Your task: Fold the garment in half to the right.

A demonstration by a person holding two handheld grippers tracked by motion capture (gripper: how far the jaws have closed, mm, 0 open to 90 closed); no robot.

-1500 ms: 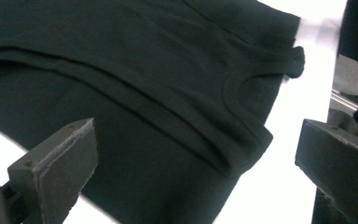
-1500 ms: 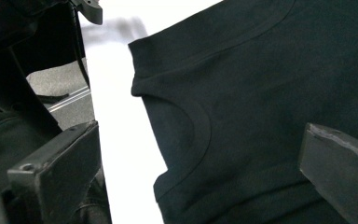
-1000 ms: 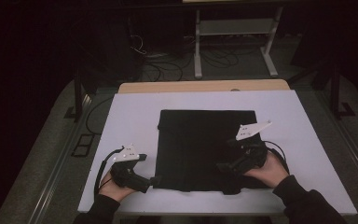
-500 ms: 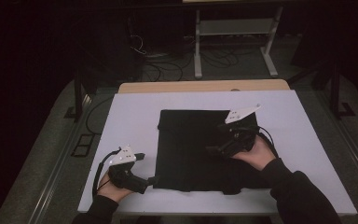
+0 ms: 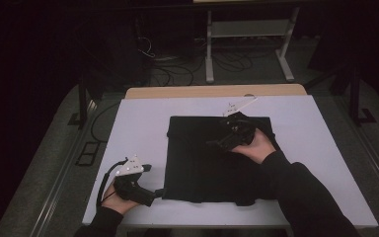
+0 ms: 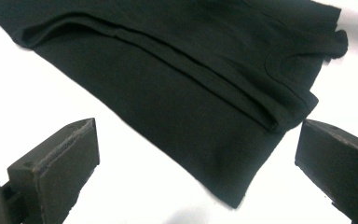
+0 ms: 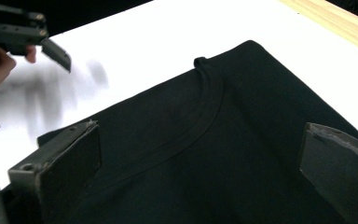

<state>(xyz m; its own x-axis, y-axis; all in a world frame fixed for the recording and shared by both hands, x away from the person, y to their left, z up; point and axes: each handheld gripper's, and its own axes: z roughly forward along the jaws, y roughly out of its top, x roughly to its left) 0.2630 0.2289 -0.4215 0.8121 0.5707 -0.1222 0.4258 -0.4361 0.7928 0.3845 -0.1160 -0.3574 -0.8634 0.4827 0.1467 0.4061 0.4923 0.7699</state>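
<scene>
Supporting surface: white rectangular table (image 5: pixel 143 118), with a light wooden strip along its far edge.
Garment: folded black fabric T-shirt (image 5: pixel 202 168) lies flat at the table's middle, its ribbed collar (image 7: pixel 212 100) showing.
Right gripper (image 5: pixel 223 140): hovers over the shirt's far right part, jaws spread wide, holding nothing.
Left gripper (image 5: pixel 150 185): near the shirt's near left corner, jaws wide apart, empty.
</scene>
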